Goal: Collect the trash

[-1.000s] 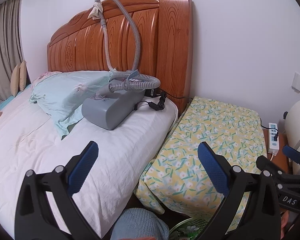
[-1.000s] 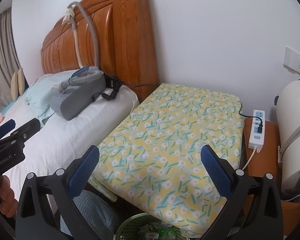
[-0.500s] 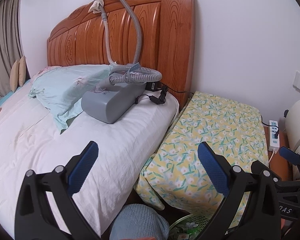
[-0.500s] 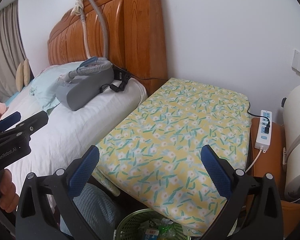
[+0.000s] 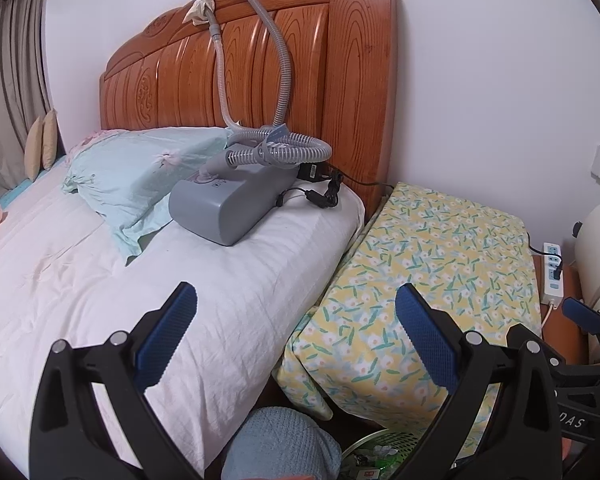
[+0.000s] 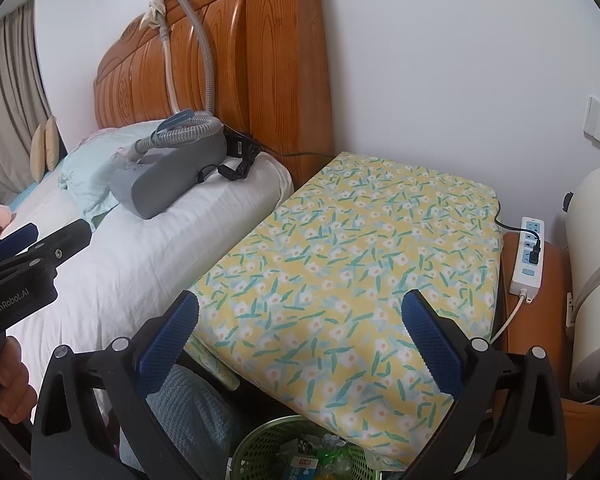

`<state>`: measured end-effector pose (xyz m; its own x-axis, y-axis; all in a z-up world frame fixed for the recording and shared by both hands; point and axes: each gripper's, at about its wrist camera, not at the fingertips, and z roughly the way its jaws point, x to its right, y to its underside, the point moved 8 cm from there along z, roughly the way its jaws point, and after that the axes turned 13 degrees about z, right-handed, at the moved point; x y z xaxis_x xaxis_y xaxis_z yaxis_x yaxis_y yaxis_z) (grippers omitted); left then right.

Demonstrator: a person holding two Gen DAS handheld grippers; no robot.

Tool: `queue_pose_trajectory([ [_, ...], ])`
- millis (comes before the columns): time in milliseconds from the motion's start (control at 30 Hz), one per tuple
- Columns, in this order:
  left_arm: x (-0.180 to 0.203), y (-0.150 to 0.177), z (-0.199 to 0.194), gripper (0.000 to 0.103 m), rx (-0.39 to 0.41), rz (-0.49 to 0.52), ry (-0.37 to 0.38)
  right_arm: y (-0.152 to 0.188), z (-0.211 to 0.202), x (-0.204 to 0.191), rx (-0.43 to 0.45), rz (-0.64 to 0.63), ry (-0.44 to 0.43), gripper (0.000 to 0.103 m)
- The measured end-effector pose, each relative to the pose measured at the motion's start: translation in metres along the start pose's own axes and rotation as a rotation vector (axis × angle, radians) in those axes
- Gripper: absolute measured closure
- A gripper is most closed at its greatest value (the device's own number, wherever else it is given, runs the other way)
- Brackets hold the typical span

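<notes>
A: How far along?

B: Hard to judge. Green mesh wastebasket (image 6: 296,446) low between the claws, below the near edge of the floral-covered surface (image 6: 352,248), already holding packets and wrappers. No loose trash visible on the bed (image 5: 112,280) or on the floral cloth, so either mostly gathered or the remainder out of view.

A: Claws?

B: Left claw (image 5: 296,336) spread wide, nothing between the blue pads. Right claw (image 6: 300,338) likewise wide and empty. Left claw hovering over the bed's near corner, right one over the floral surface's near end.

A: On the bed?

B: Grey breathing machine (image 5: 228,204) beside a pale green pillow (image 5: 140,176), ribbed hose (image 5: 260,60) looped up over the wooden headboard (image 5: 260,72), black cord bundle (image 5: 324,194) just beside the machine. Not trash, by the look of it.

A: Room for moving?

B: Floral surface bare, free to sweep across. Tight at the right: white power strip (image 6: 528,256) with plugged cable on an orange-brown ledge touching the cloth's right edge, a white rounded object (image 6: 592,264) just beyond. Narrow gap between bed and floral surface. Basket tucked partly under the overhang, a blue knitted knee (image 6: 196,412) just beside it, so likely a cramped reach down.
</notes>
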<state>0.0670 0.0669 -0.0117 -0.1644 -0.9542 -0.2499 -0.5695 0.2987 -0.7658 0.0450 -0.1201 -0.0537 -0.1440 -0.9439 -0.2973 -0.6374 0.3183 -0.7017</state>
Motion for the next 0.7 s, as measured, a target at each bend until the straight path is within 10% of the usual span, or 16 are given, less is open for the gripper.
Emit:
queue_pose_trajectory([
  [700,-0.0012,0.0024,0.0002,0.008,-0.006,-0.002,-0.005,0.0023,0.0060,0.0041,-0.017,0.002,0.005,0.002],
])
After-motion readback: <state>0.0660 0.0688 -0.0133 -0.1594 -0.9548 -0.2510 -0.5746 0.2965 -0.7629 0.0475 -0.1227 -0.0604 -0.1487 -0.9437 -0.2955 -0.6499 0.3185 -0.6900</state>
